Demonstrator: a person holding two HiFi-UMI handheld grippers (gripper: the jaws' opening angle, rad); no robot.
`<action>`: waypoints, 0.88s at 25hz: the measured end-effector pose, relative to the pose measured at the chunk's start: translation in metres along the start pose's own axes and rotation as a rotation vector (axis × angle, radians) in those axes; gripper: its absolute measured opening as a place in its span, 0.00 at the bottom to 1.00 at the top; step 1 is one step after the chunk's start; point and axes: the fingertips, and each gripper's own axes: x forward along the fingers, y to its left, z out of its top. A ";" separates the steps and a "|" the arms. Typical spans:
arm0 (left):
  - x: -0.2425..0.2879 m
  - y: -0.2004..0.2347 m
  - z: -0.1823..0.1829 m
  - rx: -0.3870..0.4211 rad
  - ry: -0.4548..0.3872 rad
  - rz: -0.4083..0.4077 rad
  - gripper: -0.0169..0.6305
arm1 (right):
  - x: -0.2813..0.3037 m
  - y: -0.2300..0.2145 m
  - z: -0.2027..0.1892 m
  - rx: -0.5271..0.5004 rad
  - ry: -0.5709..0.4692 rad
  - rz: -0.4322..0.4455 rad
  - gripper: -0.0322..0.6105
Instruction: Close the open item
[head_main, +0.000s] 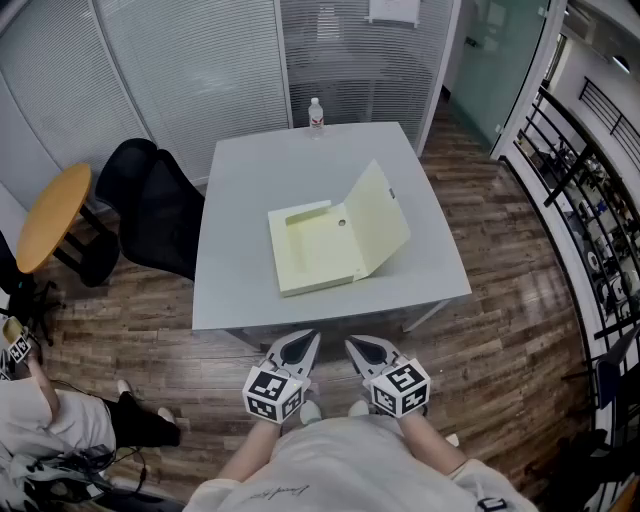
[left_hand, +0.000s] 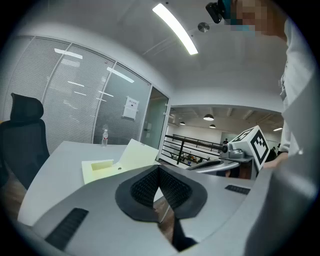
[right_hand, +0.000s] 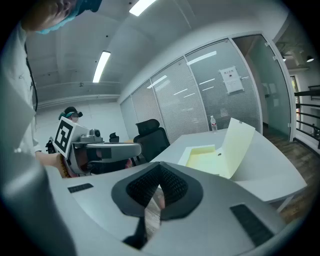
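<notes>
Left gripper (head_main: 298, 347), right gripper (head_main: 362, 350) – fingers (left_hand: 144, 189) clenched on nothing; folder (head_main: 312, 258) lid (head_main: 382, 215) half up – risk: hard shove slides folder across desk (head_main: 250, 170) instead of shutting lid

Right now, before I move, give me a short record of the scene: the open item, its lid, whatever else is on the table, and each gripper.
open item: pale yellow file box, lying flat on the grey table
lid: flap raised and tilted, hinged on the box's right side
also on table: water bottle, upright at the far edge
left gripper: jaws together, empty, short of the table's near edge
right gripper: jaws together, empty, beside the left one
beside table: black chair on the left
</notes>
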 end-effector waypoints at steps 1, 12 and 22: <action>0.000 0.001 0.001 0.001 0.001 0.001 0.04 | 0.001 0.001 0.001 0.002 0.000 0.003 0.07; -0.008 0.011 0.002 0.002 0.001 -0.033 0.04 | 0.012 0.013 0.003 0.037 -0.012 -0.002 0.07; -0.024 0.034 0.007 0.019 0.003 -0.080 0.04 | 0.033 0.034 0.010 0.051 -0.038 -0.025 0.07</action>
